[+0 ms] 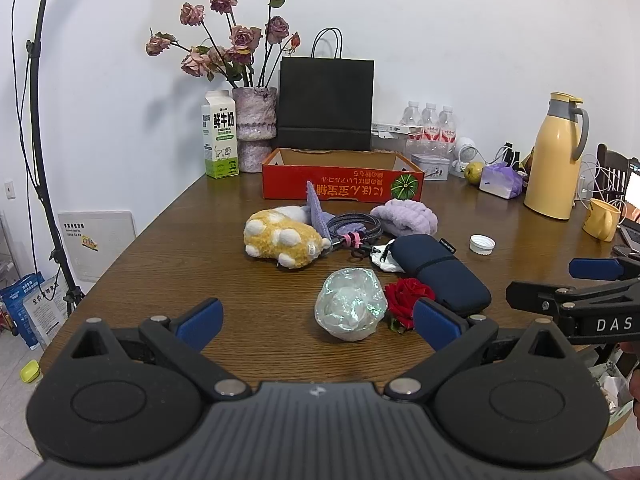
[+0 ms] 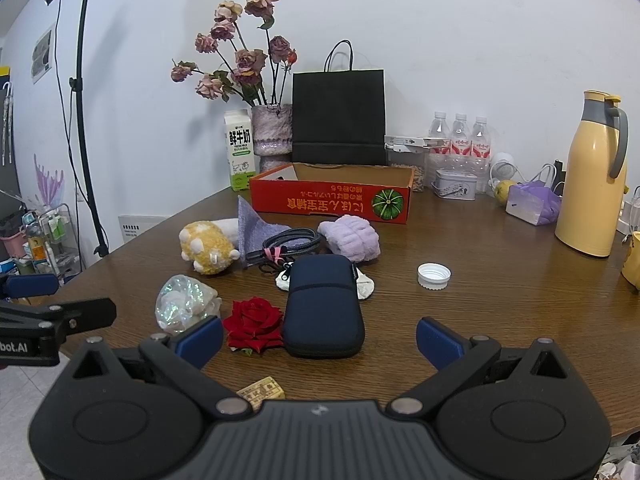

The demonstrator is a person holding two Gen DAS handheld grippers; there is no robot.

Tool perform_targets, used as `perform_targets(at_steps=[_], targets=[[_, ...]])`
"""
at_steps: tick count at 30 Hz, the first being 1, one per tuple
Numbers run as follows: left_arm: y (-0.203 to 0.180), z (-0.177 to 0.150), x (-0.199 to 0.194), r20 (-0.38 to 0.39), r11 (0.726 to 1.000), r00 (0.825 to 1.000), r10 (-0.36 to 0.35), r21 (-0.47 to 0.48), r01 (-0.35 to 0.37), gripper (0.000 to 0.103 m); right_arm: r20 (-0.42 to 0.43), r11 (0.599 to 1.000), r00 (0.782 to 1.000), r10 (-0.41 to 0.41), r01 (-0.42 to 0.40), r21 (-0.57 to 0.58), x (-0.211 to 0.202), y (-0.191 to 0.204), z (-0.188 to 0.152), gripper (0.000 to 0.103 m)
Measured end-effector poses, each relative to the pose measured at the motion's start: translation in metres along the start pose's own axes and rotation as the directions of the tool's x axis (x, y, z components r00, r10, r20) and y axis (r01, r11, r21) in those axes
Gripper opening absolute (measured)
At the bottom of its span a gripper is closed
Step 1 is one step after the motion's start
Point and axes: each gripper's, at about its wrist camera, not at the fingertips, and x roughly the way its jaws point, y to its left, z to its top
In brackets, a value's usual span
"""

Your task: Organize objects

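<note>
A loose pile lies mid-table: a yellow plush toy (image 1: 282,240), a coiled cable (image 1: 354,226), a lilac fluffy headband (image 1: 404,217), a navy zip pouch (image 1: 440,276), a red rose (image 1: 408,300) and an iridescent crinkled bag (image 1: 350,306). Behind them an open red cardboard box (image 1: 342,184) lies empty. My left gripper (image 1: 318,322) is open, low over the near table edge, with the crinkled bag just ahead between its fingers. My right gripper (image 2: 320,338) is open too, facing the navy pouch (image 2: 324,304) and the rose (image 2: 254,322). Nothing is held.
A white bottle cap (image 2: 434,276) lies alone at the right. A small tan block (image 2: 262,392) sits at the near edge. Along the back stand a milk carton (image 1: 219,136), a vase of dried roses (image 1: 254,128), a black paper bag (image 1: 326,104), water bottles (image 1: 430,122) and a yellow thermos (image 1: 556,156).
</note>
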Motion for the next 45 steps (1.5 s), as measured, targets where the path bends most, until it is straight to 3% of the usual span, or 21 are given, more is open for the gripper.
perform_targets(at_steps=[45], targets=[[0.0092, -0.0076, 0.0036, 0.008, 1.0, 1.0, -0.019, -0.019, 0.019, 0.103, -0.044, 1.0, 0.999, -0.005, 0.004, -0.025, 0.0072, 0.0048, -0.0076, 0.103]])
